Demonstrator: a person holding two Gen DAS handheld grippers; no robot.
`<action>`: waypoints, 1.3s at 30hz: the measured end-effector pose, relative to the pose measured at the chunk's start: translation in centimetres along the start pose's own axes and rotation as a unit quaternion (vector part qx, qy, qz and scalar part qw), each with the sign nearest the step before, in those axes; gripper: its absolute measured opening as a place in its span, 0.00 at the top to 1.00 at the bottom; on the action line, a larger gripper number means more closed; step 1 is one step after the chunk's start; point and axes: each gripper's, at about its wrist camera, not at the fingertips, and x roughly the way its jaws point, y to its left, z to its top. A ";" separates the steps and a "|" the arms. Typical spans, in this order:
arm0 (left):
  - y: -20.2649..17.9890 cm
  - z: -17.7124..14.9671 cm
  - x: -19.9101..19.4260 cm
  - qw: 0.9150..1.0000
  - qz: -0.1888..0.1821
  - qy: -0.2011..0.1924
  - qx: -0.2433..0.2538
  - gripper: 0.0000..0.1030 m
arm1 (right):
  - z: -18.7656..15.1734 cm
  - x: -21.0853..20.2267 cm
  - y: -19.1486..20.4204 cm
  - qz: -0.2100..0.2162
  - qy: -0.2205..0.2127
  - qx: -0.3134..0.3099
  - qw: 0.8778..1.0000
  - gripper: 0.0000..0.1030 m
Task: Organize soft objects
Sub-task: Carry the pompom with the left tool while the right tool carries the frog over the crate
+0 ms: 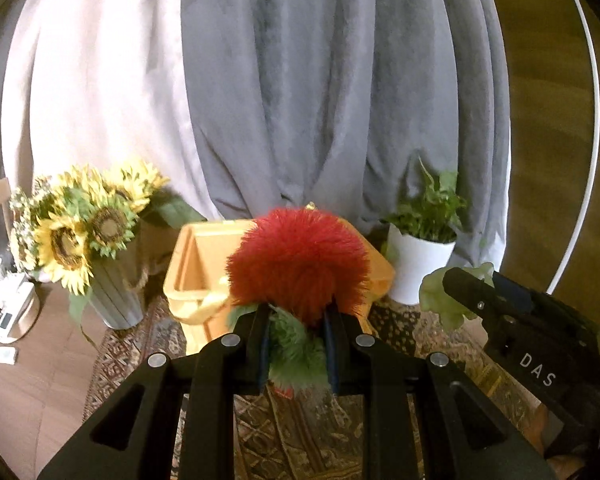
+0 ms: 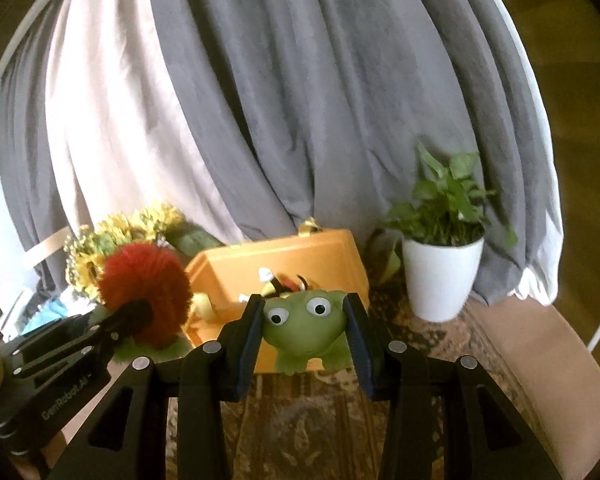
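Two handheld grippers carried soft toys in front of an open orange bin (image 2: pixel 332 256) on a patterned rug (image 1: pixel 400 328). The left gripper (image 1: pixel 298 316) was clamped on the green fuzzy base of a red pom-pom toy (image 1: pixel 300 264), its fingers closed tight on the fur, holding the toy in front of the bin. The right gripper (image 2: pixel 306 320) pinched a green frog toy (image 2: pixel 306 324) by the sides of its head — eyes facing the camera — raised in front of the bin's near wall. Inside the bin lay other small toys (image 2: pixel 280 284), too blurred to identify. A sunflower bouquet (image 1: pixel 84 228) stood left of the bin, a potted plant (image 2: pixel 442 276) in a white pot to its right, with grey curtains (image 2: pixel 320 100) hanging behind.
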 end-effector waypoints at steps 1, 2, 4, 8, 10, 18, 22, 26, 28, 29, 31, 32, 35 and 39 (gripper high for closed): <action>0.1 0.2 -0.1 1.000 0.002 -0.003 -0.002 0.78 | 0.3 0.1 0.1 0.003 -0.003 -0.001 1.000 0.60; 0.2 0.5 -0.1 1.000 0.003 -0.005 -0.002 0.78 | 0.7 0.3 0.2 0.007 -0.006 -0.001 1.000 0.60; 0.4 0.9 -0.1 1.000 0.008 -0.010 -0.003 0.78 | 1.3 0.5 0.4 0.011 -0.012 -0.004 1.000 0.60; 0.7 2.0 0.2 1.000 0.015 -0.022 0.000 0.78 | 2.4 1.2 0.9 0.013 -0.023 -0.012 1.000 0.60; 1.0 2.5 0.5 0.999 0.017 -0.028 0.005 0.78 | 2.9 1.5 1.0 0.016 -0.027 -0.015 0.999 0.60; 2.6 4.4 2.2 0.998 0.026 -0.052 0.010 0.78 | 5.1 3.6 1.8 0.021 -0.041 -0.025 0.999 0.60; 3.0 5.1 3.4 0.998 0.028 -0.057 0.009 0.78 | 5.9 5.2 1.7 0.023 -0.040 -0.026 0.999 0.60; 3.4 5.6 5.3 0.998 0.031 -0.049 0.009 0.78 | 6.5 7.1 1.6 0.019 -0.033 -0.025 0.999 0.60; 3.5 5.7 6.1 0.998 0.033 -0.045 0.009 0.78 | 6.7 8.1 1.5 0.017 -0.027 -0.025 0.999 0.60; 3.6 5.8 6.6 0.999 0.034 -0.042 0.009 0.78 | 6.8 8.7 1.5 0.017 -0.024 -0.025 0.999 0.60; 3.9 5.9 7.5 0.999 0.036 -0.037 0.009 0.78 | 6.9 9.8 1.4 0.015 -0.017 -0.027 0.999 0.60; 4.0 6.0 8.1 0.999 0.037 -0.033 0.010 0.78 | 7.0 10.3 1.3 0.015 -0.014 -0.028 0.999 0.60; 4.4 6.2 9.8 0.999 0.041 -0.024 0.012 0.78 | 7.1 12.0 1.1 0.013 -0.005 -0.032 0.999 0.60; 4.8 6.2 12.1 0.999 0.042 -0.010 0.009 0.78 | 7.2 14.3 0.9 0.012 0.011 -0.035 0.999 0.60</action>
